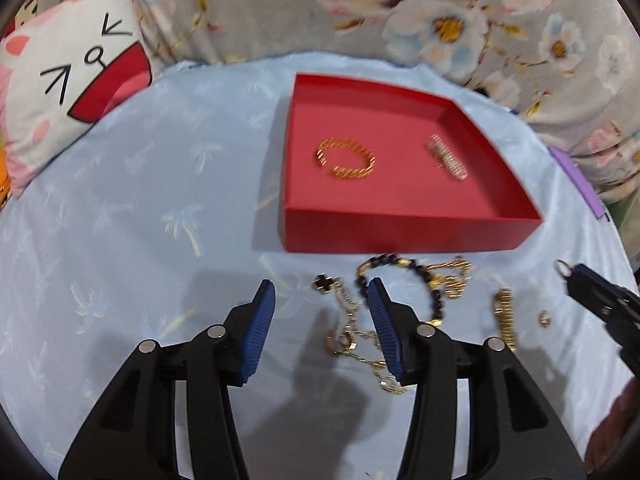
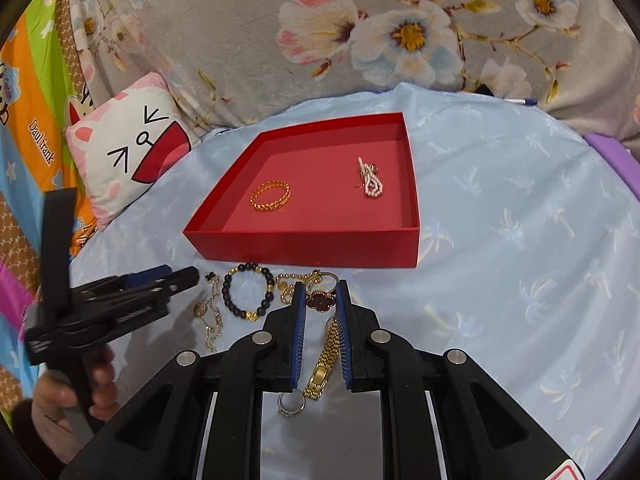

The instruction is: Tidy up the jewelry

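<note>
While two pieces lie in the red tray [image 2: 304, 246], left claw [image 1: 322, 300] spread wide above the chain [image 1: 352, 332], right claw [image 2: 320, 296] half-parted astride the gold watch [image 2: 324, 356].

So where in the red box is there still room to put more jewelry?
The shallow red cardboard box has bare floor between the gold chain bangle and the small pearly bracelet bundle, and along its near wall. The light blue sheet right of the box is bare too. In front of the box it is crowded with the black bead bracelet and gold chains.
</note>
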`<state>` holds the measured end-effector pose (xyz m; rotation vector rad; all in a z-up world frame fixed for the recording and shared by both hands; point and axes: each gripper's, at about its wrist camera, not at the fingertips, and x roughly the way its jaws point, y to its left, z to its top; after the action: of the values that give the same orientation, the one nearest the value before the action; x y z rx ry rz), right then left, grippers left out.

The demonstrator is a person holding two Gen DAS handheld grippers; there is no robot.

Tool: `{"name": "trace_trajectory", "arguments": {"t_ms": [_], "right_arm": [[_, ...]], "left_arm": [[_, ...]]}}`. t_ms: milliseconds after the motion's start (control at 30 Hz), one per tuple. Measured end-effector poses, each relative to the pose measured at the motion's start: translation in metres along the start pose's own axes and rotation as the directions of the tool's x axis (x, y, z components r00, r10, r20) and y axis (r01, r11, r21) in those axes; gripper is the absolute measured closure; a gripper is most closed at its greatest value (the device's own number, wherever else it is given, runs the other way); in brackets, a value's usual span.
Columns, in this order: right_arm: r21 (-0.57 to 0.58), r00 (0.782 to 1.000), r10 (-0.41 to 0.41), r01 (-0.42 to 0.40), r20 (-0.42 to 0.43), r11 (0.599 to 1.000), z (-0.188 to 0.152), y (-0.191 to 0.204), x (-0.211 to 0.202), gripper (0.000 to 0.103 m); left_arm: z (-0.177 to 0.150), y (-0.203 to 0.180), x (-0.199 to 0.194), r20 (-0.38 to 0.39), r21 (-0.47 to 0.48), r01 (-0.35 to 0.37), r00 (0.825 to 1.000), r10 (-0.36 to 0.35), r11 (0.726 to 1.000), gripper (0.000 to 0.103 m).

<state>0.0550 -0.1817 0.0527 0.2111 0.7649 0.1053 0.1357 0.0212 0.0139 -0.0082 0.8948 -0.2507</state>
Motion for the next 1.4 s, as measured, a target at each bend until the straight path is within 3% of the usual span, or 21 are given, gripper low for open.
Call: {"name": "trace_trajectory", "arguments": {"t_ms": [400, 533, 800, 1067, 1267, 1400], "right_arm": [[0.010, 1.000, 0.008, -0.008, -0.009, 1.000, -0.004, -0.003, 0.007, 0.089], [0.011, 1.000, 0.005, -0.005, -0.013, 1.000, -0.005, -0.003, 0.010, 0.089], [0.010, 1.000, 0.003, -0.003, -0.014, 1.000, -0.005, -0.003, 0.012, 0.089], [-0.002, 1.000, 0.007, -0.007, 0.012, 1.000, 0.003, 0.000, 0.001, 0.089], [-0.017, 0.999, 0.013, -0.012, 0.052, 1.000, 0.021, 0.004, -0.015, 0.089], [-0.035, 0.996, 0.011, -0.008, 0.089, 0.999, 0.043, 0.007, -0.023, 0.089]], "left_arm": [[0.003, -0.010, 0.030, -0.007, 0.096, -0.047, 0.999, 0.048, 0.994, 0.058], [0.001, -0.012, 0.029, 0.012, 0.114, -0.059, 0.998, 0.058, 0.992, 0.088], [-0.003, -0.008, 0.022, 0.007, 0.094, -0.013, 1.000, 0.013, 0.995, 0.090], [0.019, -0.010, -0.040, 0.071, 0.048, 0.108, 0.991, -0.111, 0.993, 0.090], [0.060, -0.026, -0.107, 0.178, 0.077, 0.213, 0.958, -0.224, 0.974, 0.090], [0.091, -0.042, -0.136, 0.256, 0.119, 0.215, 0.937, -0.239, 0.969, 0.090]]}}
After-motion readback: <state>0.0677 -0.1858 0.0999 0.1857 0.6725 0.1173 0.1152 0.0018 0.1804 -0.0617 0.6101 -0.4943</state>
